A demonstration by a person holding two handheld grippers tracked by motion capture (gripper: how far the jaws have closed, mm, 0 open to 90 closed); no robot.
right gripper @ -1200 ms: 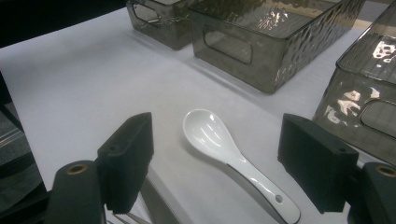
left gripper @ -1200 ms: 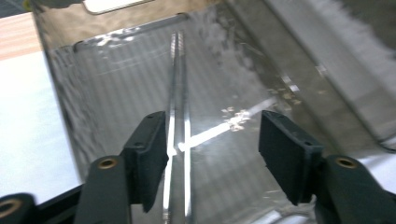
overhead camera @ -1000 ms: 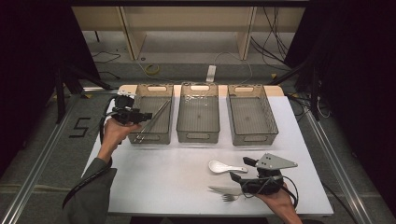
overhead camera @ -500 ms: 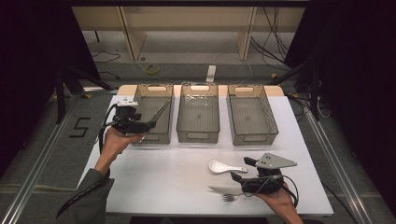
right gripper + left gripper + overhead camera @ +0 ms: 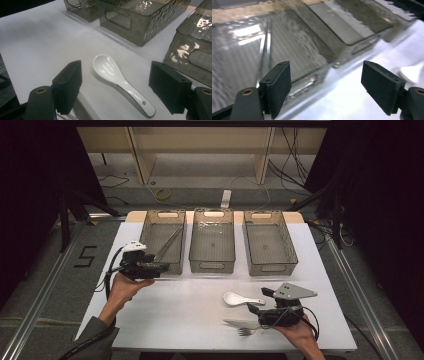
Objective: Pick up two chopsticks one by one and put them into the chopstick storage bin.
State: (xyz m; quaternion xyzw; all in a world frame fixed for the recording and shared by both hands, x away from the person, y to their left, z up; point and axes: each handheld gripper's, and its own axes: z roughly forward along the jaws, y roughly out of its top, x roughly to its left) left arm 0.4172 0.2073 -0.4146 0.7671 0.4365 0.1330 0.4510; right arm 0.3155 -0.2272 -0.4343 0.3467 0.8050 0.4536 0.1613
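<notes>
My right claw [image 5: 115,87] gapes empty; ahead between its jaws lies a glossy white ceramic soup spoon [image 5: 120,80], bowl upward.

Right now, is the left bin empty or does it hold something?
Not empty: the left bin holds chopsticks, lying slantwise across its floor.

The only mark I can read from here is a black figure 5 [image 5: 86,256] on the grey floor [image 5: 45,270] to the left of my table [image 5: 200,300].
</notes>
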